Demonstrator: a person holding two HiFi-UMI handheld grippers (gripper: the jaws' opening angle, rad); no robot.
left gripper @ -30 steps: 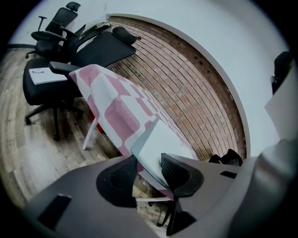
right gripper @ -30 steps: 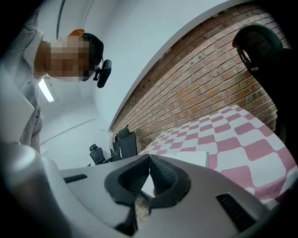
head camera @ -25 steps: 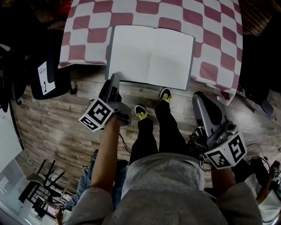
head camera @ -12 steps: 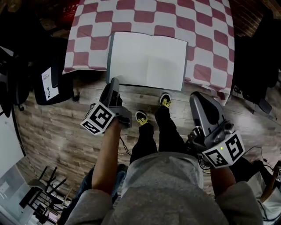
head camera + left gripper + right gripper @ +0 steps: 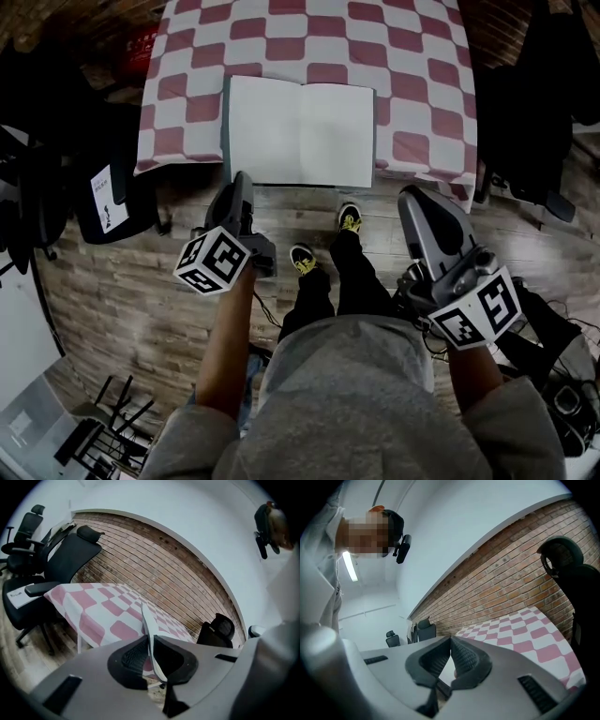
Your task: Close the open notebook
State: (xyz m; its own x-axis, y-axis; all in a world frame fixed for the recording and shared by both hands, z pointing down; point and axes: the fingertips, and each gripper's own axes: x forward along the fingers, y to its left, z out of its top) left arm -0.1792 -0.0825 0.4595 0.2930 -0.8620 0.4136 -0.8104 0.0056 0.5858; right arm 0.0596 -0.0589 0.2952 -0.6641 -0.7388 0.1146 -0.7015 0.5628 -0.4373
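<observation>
Your right gripper [image 5: 413, 199], lower right of the head view, is clenched on nothing, just short of the checked tablecloth [image 5: 422, 84]. Your left gripper [image 5: 240, 178], centre left, has just been closing and pinches the near-left edge of the notebook [image 5: 300, 131]. The notebook lies open on that cloth, upper centre.

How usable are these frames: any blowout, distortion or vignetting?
Head view: notebook pages blown out white, no detail; periphery dark. Left gripper view: strong fisheye, brick wall bows into an arc, corners black. Right gripper view: same bowing, ceiling lamp glares.
</observation>
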